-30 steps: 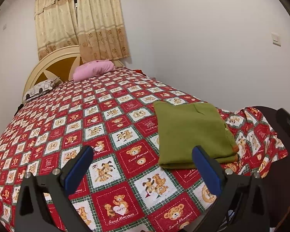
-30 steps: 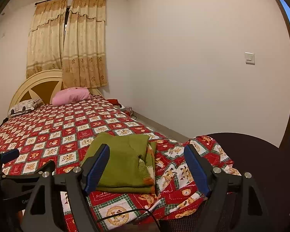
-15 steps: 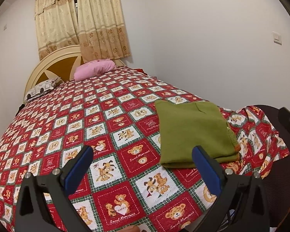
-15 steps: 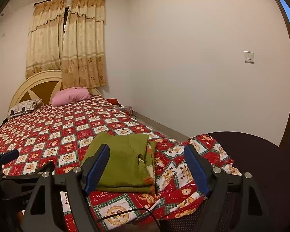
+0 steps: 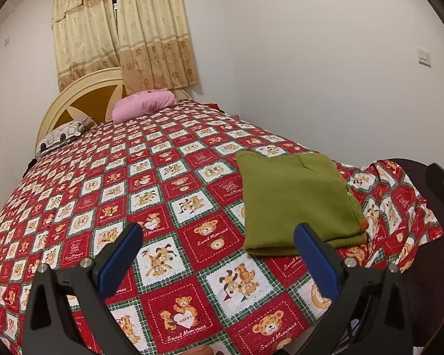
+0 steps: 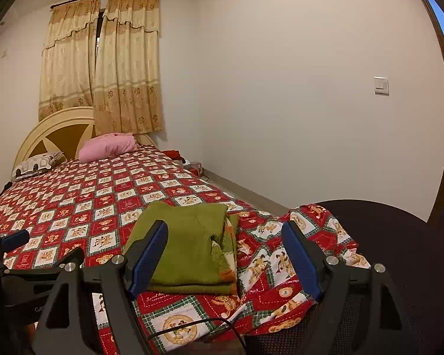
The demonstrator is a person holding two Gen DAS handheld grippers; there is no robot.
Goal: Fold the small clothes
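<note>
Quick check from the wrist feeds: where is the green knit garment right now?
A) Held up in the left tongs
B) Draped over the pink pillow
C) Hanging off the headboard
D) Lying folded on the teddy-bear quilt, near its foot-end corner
D: the folded green knit garment lies flat on the red teddy-bear patchwork quilt, and both tongs stand open with nothing between them.

chair cut off at edge; garment's inner layers hidden.

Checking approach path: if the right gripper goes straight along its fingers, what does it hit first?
Probably the folded olive-green knit garment on the red teddy-bear quilt; the open right gripper points toward its right edge, though depth is unclear.
</note>
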